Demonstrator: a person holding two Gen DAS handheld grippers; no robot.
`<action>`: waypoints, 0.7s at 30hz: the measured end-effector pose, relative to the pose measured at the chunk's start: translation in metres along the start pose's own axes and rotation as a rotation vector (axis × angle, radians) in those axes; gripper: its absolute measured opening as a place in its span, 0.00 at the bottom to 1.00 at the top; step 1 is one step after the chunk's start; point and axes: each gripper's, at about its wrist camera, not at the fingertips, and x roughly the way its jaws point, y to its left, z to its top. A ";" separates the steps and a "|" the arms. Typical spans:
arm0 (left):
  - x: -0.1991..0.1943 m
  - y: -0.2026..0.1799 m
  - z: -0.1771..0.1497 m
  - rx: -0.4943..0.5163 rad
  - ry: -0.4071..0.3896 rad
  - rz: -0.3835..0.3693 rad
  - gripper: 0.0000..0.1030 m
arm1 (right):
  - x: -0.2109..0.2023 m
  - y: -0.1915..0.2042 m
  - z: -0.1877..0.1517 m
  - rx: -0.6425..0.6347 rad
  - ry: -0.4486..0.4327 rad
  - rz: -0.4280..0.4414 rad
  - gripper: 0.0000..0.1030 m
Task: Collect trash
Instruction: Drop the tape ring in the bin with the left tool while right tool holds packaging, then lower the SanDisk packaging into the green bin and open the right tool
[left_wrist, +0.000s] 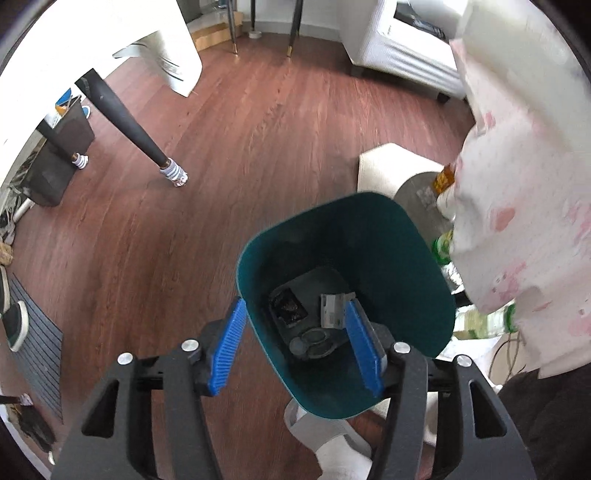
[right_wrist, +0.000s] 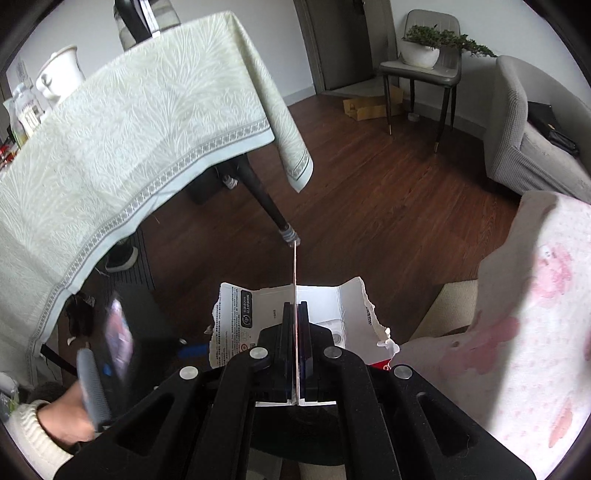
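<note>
Right gripper (right_wrist: 296, 314) clamps torn packaging (right_wrist: 295, 295); left gripper (left_wrist: 291, 336), jaws wide, hovers above teal bin (left_wrist: 388, 236). Release only over its opening.

Bin (left_wrist: 388, 251) on floor (left_wrist: 229, 155), wrappers (left_wrist: 334, 310) inside; table leg (left_wrist: 129, 122) to its left, sofa (left_wrist: 402, 55) behind. Torn carton (right_wrist: 236, 317) before draped table (right_wrist: 122, 129), chair (right_wrist: 421, 70) beyond.
</note>
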 end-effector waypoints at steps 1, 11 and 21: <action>-0.004 0.003 0.001 -0.007 -0.010 -0.003 0.59 | 0.006 0.001 -0.001 -0.002 0.014 -0.003 0.02; -0.048 0.018 0.008 -0.025 -0.132 0.014 0.55 | 0.049 0.001 -0.017 -0.003 0.118 -0.028 0.02; -0.073 0.011 0.020 -0.026 -0.216 0.014 0.43 | 0.078 0.006 -0.035 -0.032 0.199 -0.041 0.02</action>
